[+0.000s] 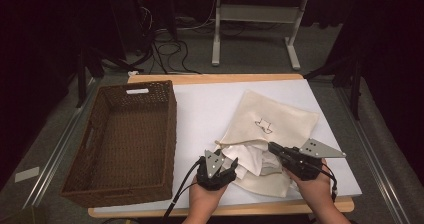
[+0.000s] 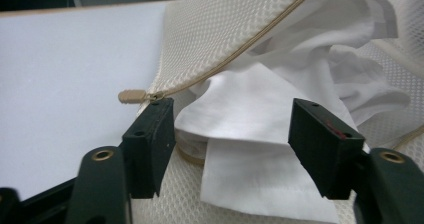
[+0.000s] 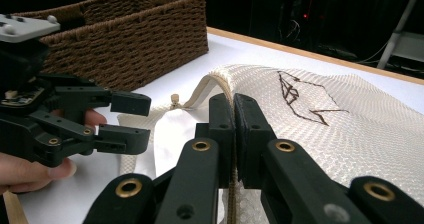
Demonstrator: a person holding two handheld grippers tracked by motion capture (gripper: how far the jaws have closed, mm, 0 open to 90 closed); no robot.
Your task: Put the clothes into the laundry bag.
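A cream mesh bag [image 1: 272, 115] with a small dark stitched figure lies on the white table cover, its zip mouth toward me. White cloth [image 1: 252, 160] bunches out of that mouth. My left gripper [image 1: 223, 163] stands open at the near left of the mouth. In the left gripper view its jaws [image 2: 232, 129] are apart, with the white cloth [image 2: 250, 119] lying in front of them and the zip pull [image 2: 131, 96] just past the left jaw. My right gripper [image 3: 233, 109] is shut on the bag's corded zip edge [image 3: 220, 81], lifting it.
A brown woven basket [image 1: 172, 115] stands empty on the left of the table, with a handle slot in its far wall. White table cover [image 1: 200, 101] lies bare between basket and bag. Beyond the table are a desk frame [image 1: 216, 34] and floor cables.
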